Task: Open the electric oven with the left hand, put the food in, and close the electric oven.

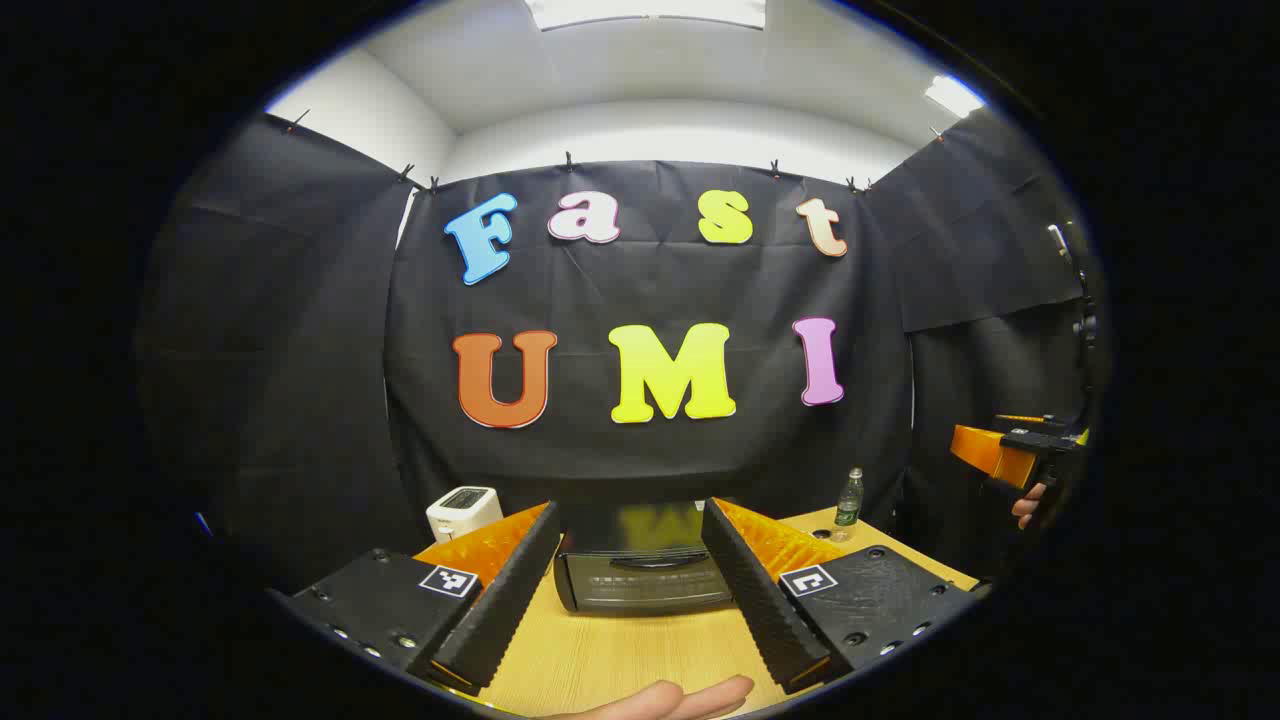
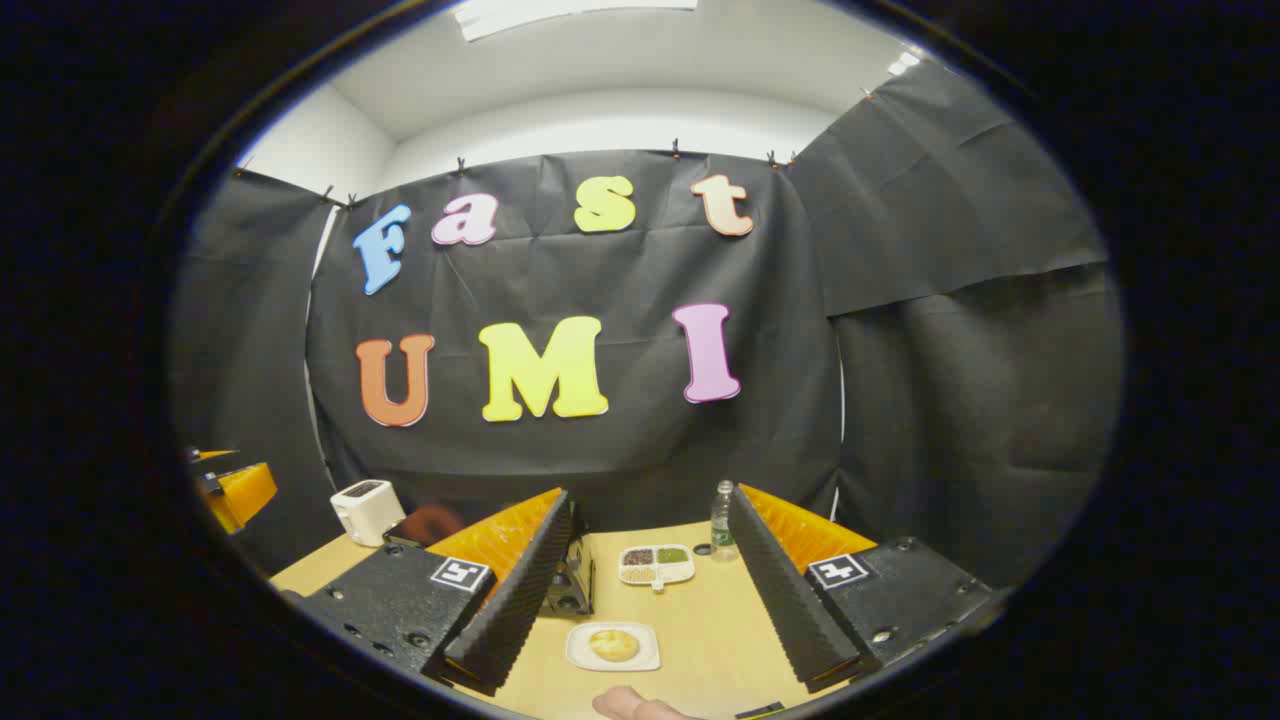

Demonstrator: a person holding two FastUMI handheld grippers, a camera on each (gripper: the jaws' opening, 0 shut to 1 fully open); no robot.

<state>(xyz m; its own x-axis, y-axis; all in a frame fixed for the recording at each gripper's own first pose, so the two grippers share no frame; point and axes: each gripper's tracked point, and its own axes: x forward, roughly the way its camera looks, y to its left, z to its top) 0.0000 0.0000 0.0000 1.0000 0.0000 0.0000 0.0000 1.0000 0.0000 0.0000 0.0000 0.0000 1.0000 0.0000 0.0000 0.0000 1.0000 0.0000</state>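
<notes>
In the left gripper view a black electric oven (image 1: 645, 575) stands on the wooden table (image 1: 620, 650) with its door closed. It lies straight ahead of my open left gripper (image 1: 630, 508), framed between the two fingers and apart from them. In the right gripper view a round yellowish piece of food (image 2: 612, 644) rests on a small white plate (image 2: 585, 660). It sits low between the fingers of my open right gripper (image 2: 650, 493), which holds nothing. One end of the oven (image 2: 572, 585) peeks out behind that gripper's left finger. The right gripper (image 1: 1010, 450) hangs at the far right, held by a hand (image 1: 1028, 505).
A white toaster (image 1: 463, 510) stands at the table's back left and a plastic bottle (image 1: 848, 497) at the back right. A white divided dish (image 2: 656, 563) with several fillings lies beyond the plate, near the bottle (image 2: 721, 515). Part of a hand (image 1: 670, 700) shows at the bottom edge.
</notes>
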